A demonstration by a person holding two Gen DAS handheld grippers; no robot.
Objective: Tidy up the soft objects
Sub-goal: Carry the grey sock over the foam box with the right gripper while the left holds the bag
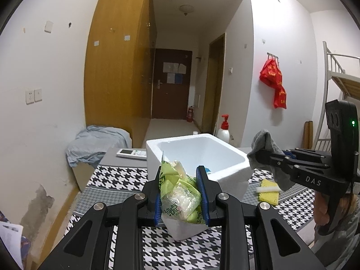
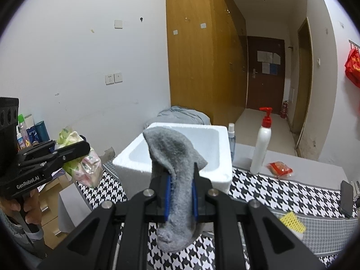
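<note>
- A white foam box stands open on a houndstooth cloth, just ahead of both tongs. In my judgement the step in hand is carrying two soft things to it.
- To do it well, bring each load fully over the rim before letting go. Lower it inside, so that nothing drapes over the wall. Drop one at a time, so the tongs do not crowd each other above the opening.
- The left tongs are clenched on a crumpled green plastic bag. The blue pads press its sides. The bag bulges above and below the jaws, short of the box's near wall.
- The right tongs are clenched on a grey sock. The sock stands up between the pads, its top folded forward towards the box, its toe hanging below the jaws.
- A yellow sponge lies on the cloth to the right of the box, below the right tongs and apart from them. It probably goes in later.
- A white pump bottle stands beyond the box, to its right.
</note>
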